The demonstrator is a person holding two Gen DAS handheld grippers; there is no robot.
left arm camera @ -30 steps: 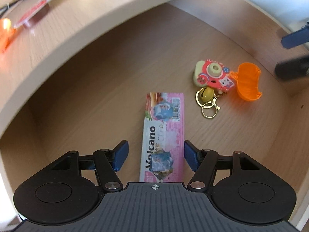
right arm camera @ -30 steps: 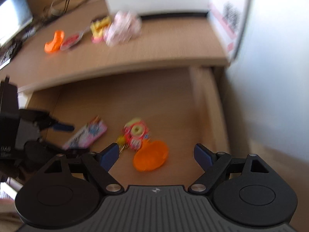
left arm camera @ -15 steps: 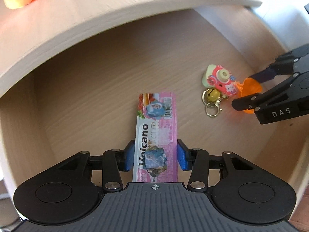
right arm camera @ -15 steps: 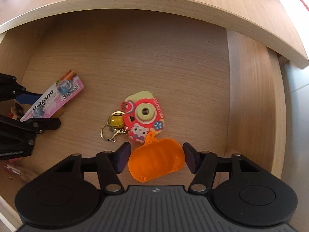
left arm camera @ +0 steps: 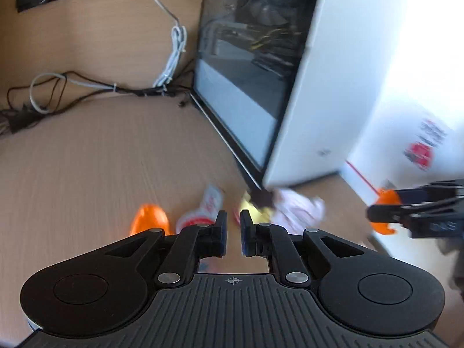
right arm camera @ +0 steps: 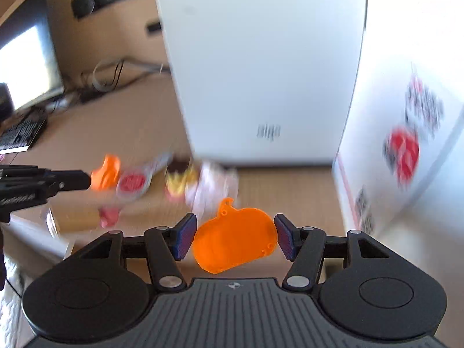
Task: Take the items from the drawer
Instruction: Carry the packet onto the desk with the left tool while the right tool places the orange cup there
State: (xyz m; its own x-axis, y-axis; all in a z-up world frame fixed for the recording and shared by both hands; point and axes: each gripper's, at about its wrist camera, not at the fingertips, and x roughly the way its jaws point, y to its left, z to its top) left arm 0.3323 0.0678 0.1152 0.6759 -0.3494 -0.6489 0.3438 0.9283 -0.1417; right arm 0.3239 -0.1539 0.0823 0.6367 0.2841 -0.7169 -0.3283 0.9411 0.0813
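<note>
Jaws clamp orange pumpkin tag (right arm camera: 233, 239); desktop items (right arm camera: 185, 184) blurred.

Two wrist fisheyes, both angled down over the desk (left arm camera: 87, 159)

Left view from above the desk, facing the cables and the PC case (left arm camera: 313, 87); right view closer to the case (right arm camera: 261, 72), facing its white front; shared: case, desk, blurred toys (left arm camera: 295, 208) (right arm camera: 208, 185); each view catching the other gripper at its edge.

Translucent orange pumpkin tag (right arm camera: 233, 239), dark blue claw pads (right arm camera: 185, 236), white computer case (right arm camera: 261, 66), tan woodgrain desk (left arm camera: 87, 159)
</note>
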